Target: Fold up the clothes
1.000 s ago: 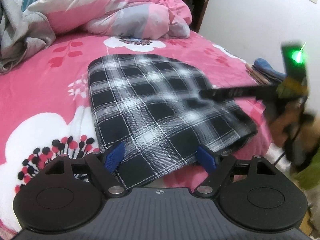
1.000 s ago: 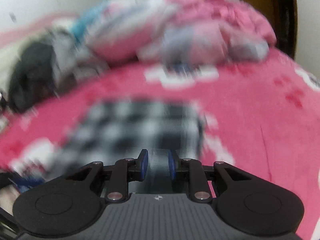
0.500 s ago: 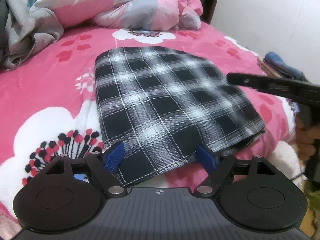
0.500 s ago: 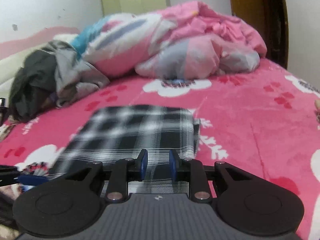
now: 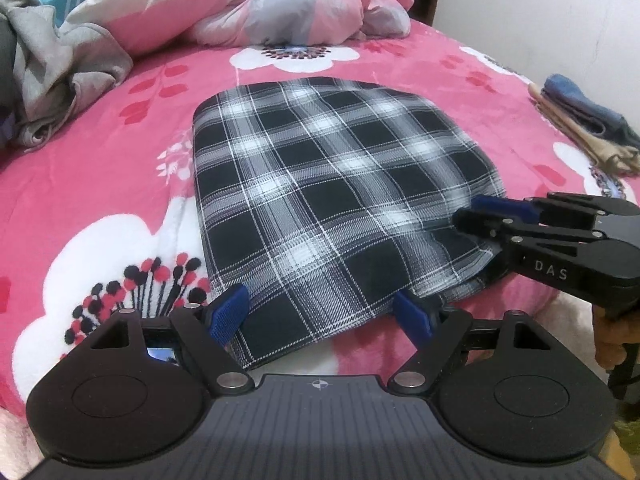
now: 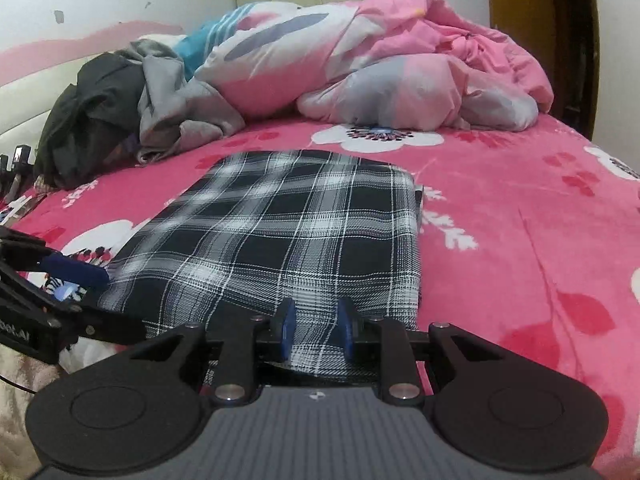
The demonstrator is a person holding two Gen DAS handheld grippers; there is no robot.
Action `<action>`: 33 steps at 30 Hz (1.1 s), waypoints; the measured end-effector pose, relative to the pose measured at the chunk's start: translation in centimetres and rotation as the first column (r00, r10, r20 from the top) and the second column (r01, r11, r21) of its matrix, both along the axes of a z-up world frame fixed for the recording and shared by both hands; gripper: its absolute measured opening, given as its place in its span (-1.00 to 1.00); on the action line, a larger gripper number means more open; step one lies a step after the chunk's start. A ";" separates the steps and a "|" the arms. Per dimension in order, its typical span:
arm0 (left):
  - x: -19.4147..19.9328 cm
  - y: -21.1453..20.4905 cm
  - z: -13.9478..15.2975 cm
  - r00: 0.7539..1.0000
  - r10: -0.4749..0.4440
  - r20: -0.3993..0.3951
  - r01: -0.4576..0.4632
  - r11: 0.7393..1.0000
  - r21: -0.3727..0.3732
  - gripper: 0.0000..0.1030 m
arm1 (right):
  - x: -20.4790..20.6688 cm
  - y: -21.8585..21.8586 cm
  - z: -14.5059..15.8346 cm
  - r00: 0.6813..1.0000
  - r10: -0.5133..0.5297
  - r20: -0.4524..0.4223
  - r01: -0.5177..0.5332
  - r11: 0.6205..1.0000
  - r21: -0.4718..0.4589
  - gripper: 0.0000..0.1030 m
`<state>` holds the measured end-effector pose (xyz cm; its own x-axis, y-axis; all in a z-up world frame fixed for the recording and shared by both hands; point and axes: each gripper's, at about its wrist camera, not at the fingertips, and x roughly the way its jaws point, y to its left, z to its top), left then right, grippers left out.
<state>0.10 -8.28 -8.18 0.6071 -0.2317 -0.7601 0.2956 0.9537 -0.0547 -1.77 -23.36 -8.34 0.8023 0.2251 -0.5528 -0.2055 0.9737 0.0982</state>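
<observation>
the black-and-white plaid garment (image 5: 328, 208) lies folded flat in the middle of the bed, on a pink blanket (image 5: 100, 168) printed with big white flowers. its near edge hangs toward the foot of the bed, where both tools wait.

the left gripper (image 5: 322, 314) sits low at the near edge with its blue pads (image 5: 230, 312) spread wide, one on each side of the garment's near left corner. the cloth lies between them but neither pad presses on it, so this gripper is released.

the right gripper (image 6: 316, 330) is over the near right part of the same garment. its pads (image 6: 288, 328) stand close together with a narrow gap, and plaid cloth shows through that gap. from either view i cannot tell whether cloth is pinched or only lies beneath the fingers. in the left wrist view this tool comes in from the right, its tips at the garment's right edge, and a hand (image 5: 612, 340) grips its handle below.

far up the bed a rumpled pink and grey duvet (image 6: 380, 68) is heaped against the wall. left of it lies a pile of unfolded grey and dark clothes (image 6: 120, 120). at the right side of the bed, well apart from the plaid piece, a small stack of folded things (image 5: 588, 120) in blue and tan rests near the edge.
</observation>
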 end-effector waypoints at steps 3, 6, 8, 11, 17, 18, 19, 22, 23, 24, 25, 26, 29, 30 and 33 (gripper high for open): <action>-0.1 -0.3 -0.1 1.000 -0.001 0.004 0.001 1.000 0.018 0.57 | -0.2 0.0 0.0 1.000 -0.003 0.003 0.003 1.000 0.008 -0.52; -0.2 -0.5 -0.2 1.000 -0.005 0.009 0.005 0.999 0.039 0.57 | -0.5 -0.1 0.2 1.000 -0.011 0.010 0.011 1.000 0.008 -0.51; -0.2 -0.7 -0.3 1.000 -0.008 0.011 0.008 0.999 0.050 0.57 | -0.9 -0.4 0.5 1.000 -0.016 0.016 0.016 1.000 0.018 -0.51; -0.2 -0.9 -0.4 1.000 -0.011 0.012 0.010 0.998 0.063 0.58 | -1.7 -0.7 0.9 0.999 -0.017 0.028 0.015 0.999 0.050 -0.51; -0.3 -1.3 -0.5 1.000 -0.017 0.016 0.016 0.996 0.086 0.60 | -2.7 -1.1 1.1 0.999 -0.002 0.034 0.000 0.997 0.074 -0.51; -0.3 -1.3 -0.6 1.000 -0.018 0.016 0.017 0.996 0.089 0.61 | -2.6 -1.1 0.7 1.000 0.001 0.020 -0.002 0.998 0.070 -0.51; -0.3 -1.3 -0.6 1.000 -0.019 0.016 0.018 0.996 0.091 0.61 | -2.6 -1.1 0.3 1.000 0.000 0.009 0.000 0.998 0.070 -0.51; -0.3 -1.4 -0.6 1.000 -0.023 0.016 0.021 0.995 0.099 0.61 | -2.7 -1.1 -0.4 1.000 -0.007 0.005 0.007 0.996 0.087 -0.51; -0.3 -1.4 -0.6 1.000 -0.023 0.016 0.021 0.995 0.100 0.61 | -2.7 -1.2 -0.4 1.000 -0.010 0.005 0.009 0.996 0.091 -0.51; -0.3 -1.5 -0.6 1.000 -0.023 0.016 0.022 0.995 0.101 0.62 | -2.7 -1.2 -0.4 1.000 -0.012 0.005 0.011 0.995 0.096 -0.51; -0.3 -1.5 -0.6 1.000 -0.024 0.015 0.022 0.994 0.103 0.62 | -2.7 -1.2 -0.5 1.000 -0.013 0.005 0.013 0.995 0.099 -0.51; -0.3 -1.5 -0.6 1.000 -0.024 0.015 0.022 0.994 0.104 0.62 | -2.7 -1.2 -0.6 1.000 -0.014 0.006 0.013 0.995 0.101 -0.51; -0.4 -1.6 -0.6 1.000 -0.025 0.016 0.023 0.993 0.113 0.62 | -2.8 -1.2 -0.7 1.000 -0.014 0.010 0.013 0.994 0.104 -0.51; -0.4 -1.7 -0.6 1.000 -0.025 0.017 0.023 0.993 0.116 0.62 | -2.9 -1.2 -0.7 1.000 -0.014 0.011 0.013 0.994 0.105 -0.51; -0.5 -1.8 -0.6 0.999 -0.026 0.020 0.024 0.992 0.126 0.62 | -3.0 -1.2 -0.9 1.000 -0.013 0.014 0.012 0.994 0.106 -0.51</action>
